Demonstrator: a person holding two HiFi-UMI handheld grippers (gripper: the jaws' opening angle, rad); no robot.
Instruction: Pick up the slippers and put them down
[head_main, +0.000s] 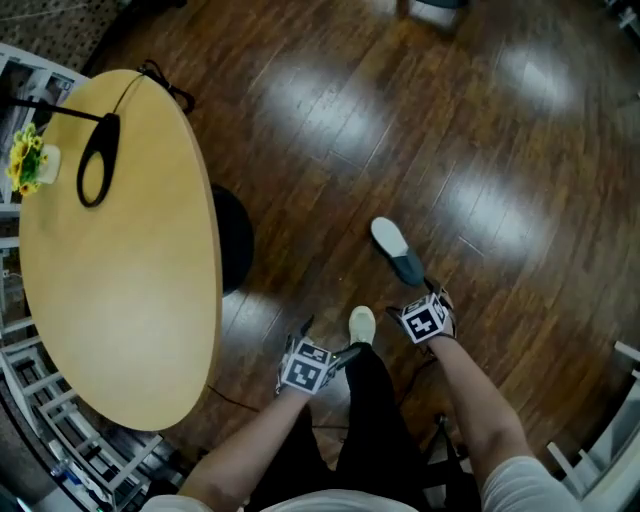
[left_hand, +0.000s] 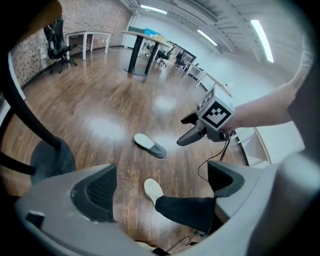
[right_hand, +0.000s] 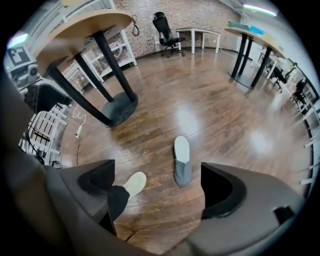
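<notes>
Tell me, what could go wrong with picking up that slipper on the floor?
The person's foot stands close beside the slipper, so a step might kick it away. A cable dangles under the right gripper and could snag. The round table has its edge near the left gripper, which might bump it.

The head view looks steeply down on the floor from above the left tool, with the round surface out to that tool's left. The left gripper view rides close behind its jaws and faces across the floor toward the right tool. The right gripper view seems to tip down more steeply. All three share the slipper ahead of the tools.
</notes>
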